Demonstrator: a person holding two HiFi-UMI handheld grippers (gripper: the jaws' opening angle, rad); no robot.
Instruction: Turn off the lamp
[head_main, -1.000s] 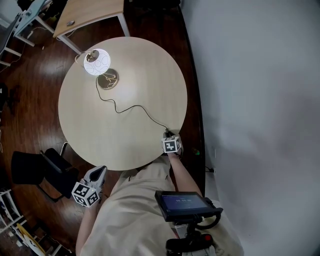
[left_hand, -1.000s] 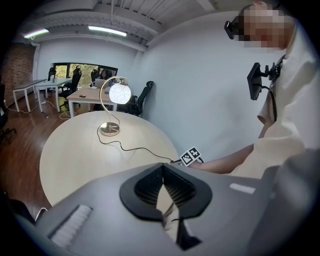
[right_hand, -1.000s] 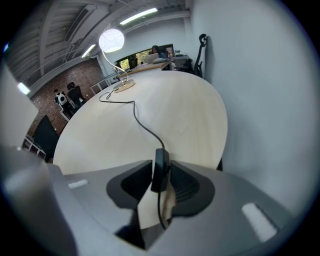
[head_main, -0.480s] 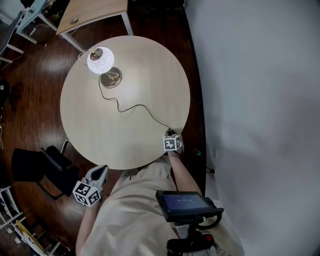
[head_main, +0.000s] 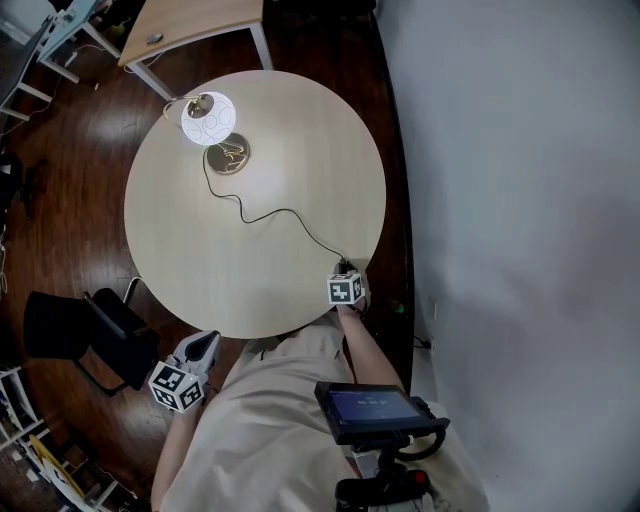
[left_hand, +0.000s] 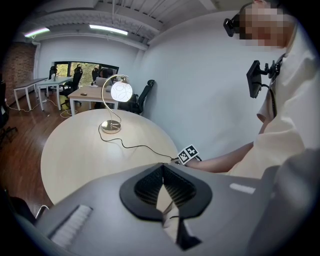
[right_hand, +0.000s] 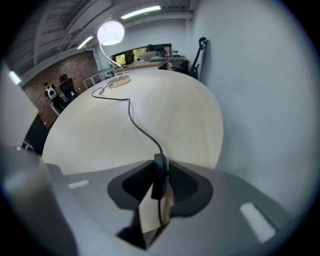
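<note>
Only our right gripper jaws moved, closing onto cord switch at table near edge; far-left lamp lit; left gripper pinched together.

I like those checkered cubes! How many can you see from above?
2: one cube off the round table, bottom left; another cube at its near edge.

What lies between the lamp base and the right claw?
Only the black cord on bare table, in head view; the right claw, jaws closing, holds its switch.
</note>
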